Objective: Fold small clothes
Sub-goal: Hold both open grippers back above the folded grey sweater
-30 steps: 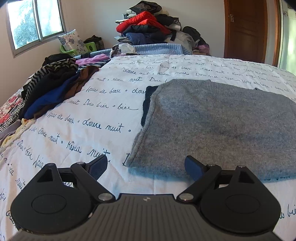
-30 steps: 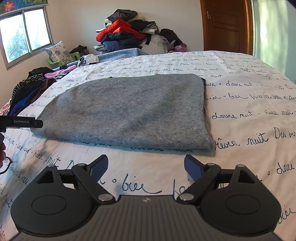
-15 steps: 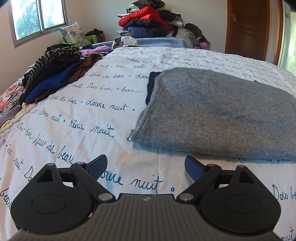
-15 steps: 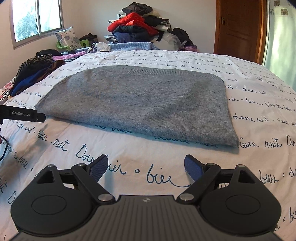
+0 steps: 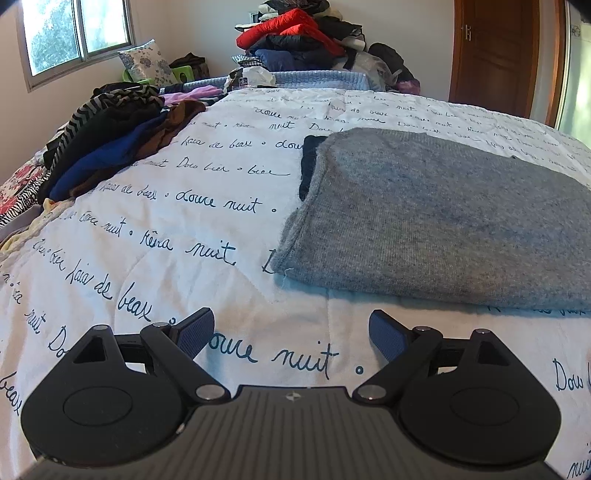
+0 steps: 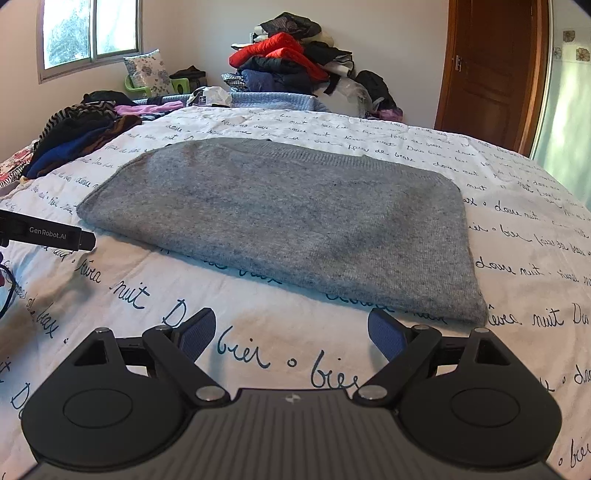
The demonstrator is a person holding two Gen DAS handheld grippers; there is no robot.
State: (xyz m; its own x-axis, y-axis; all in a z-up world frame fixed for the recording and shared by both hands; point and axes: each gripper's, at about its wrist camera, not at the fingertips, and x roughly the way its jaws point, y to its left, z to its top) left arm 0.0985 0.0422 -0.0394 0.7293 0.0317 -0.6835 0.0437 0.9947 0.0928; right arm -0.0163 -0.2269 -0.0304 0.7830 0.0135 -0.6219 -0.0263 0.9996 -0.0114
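Note:
A grey knit sweater (image 5: 443, 221) lies folded flat on the white bedspread with blue script; it also shows in the right wrist view (image 6: 288, 218). A dark garment edge (image 5: 308, 166) peeks out at its far left corner. My left gripper (image 5: 291, 332) is open and empty, above the bedspread just short of the sweater's near left corner. My right gripper (image 6: 291, 332) is open and empty, just short of the sweater's near edge. The left gripper's side (image 6: 48, 234) shows at the left of the right wrist view.
A heap of loose clothes (image 5: 110, 144) lies at the bed's left side. A tall pile of clothes (image 5: 306, 40) stands beyond the bed's far end. A wooden door (image 5: 495, 55) is at the back right, a window (image 5: 74, 33) at the back left.
Both grippers have drawn back from the sweater toward the near edge of the bed. The sweater lies as before. Both grippers stay open.

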